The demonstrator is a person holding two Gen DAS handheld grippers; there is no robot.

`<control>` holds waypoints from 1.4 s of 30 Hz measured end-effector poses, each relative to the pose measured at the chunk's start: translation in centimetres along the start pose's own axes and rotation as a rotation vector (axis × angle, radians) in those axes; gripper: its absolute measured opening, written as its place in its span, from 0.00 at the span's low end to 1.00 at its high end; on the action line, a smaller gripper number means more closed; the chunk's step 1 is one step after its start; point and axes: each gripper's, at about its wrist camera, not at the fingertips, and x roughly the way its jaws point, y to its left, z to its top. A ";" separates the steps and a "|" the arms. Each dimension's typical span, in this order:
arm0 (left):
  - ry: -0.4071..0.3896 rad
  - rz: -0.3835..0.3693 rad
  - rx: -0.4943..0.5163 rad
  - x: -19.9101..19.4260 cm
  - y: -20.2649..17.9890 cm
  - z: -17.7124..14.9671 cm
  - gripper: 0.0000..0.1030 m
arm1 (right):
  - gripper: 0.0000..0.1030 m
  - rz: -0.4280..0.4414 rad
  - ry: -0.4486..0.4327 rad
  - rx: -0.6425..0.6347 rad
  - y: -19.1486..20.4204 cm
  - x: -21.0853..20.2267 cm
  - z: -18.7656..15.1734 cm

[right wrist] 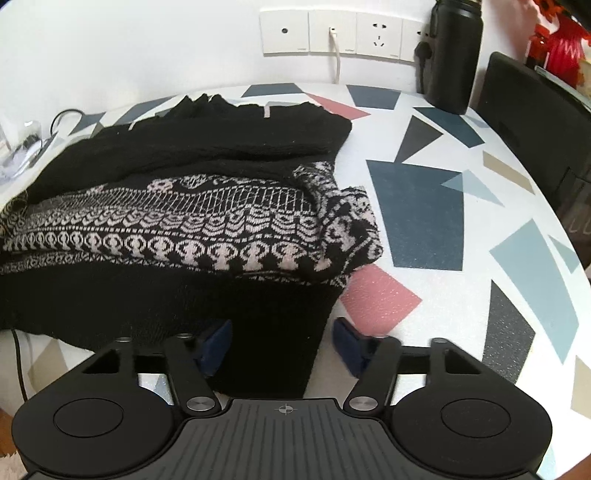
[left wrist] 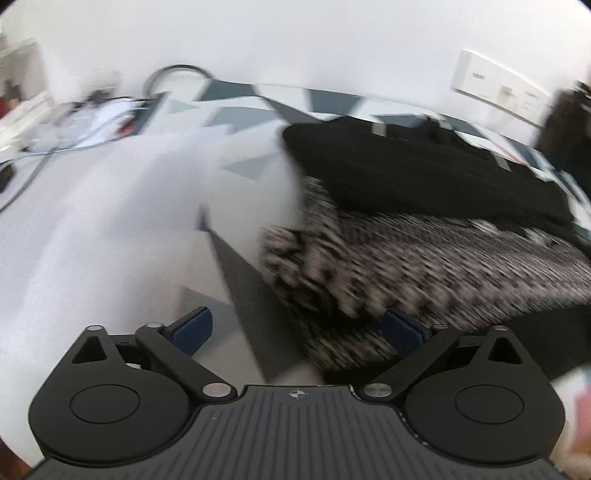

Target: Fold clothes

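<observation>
A black knitted sweater (right wrist: 207, 147) with a black-and-white patterned band (right wrist: 177, 229) lies partly folded on the table (right wrist: 417, 214), which has a white cloth with coloured geometric shapes. My right gripper (right wrist: 284, 347) is open at the near edge, and the sweater's plain black hem (right wrist: 273, 332) lies between its blue pads. The left wrist view is motion-blurred. There my left gripper (left wrist: 297, 328) is open at the sweater's left side, with the edge of the patterned band (left wrist: 369, 266) lying close by its right pad (left wrist: 402, 328). The black upper part (left wrist: 406, 166) sits behind.
A black bottle (right wrist: 456, 55) stands at the back right under a row of wall sockets (right wrist: 332, 31) with a white cable plugged in. A black object (right wrist: 535, 129) borders the table's right edge. Cables and clutter (left wrist: 92, 118) lie at the far left.
</observation>
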 end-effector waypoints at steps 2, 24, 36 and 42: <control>0.011 -0.035 0.015 -0.4 -0.4 -0.7 0.91 | 0.51 0.001 -0.001 0.019 -0.4 -0.1 0.0; 0.013 0.017 0.100 0.4 -2.6 -2.3 1.00 | 0.31 -0.003 -0.054 0.057 -1.2 0.0 -0.3; 0.038 0.018 0.079 0.7 -3.6 -1.6 0.99 | 0.22 0.031 -0.050 0.008 0.0 0.5 0.3; 0.030 0.007 0.101 0.7 -4.8 -1.8 0.97 | 0.31 0.054 -0.053 0.002 0.1 0.6 0.3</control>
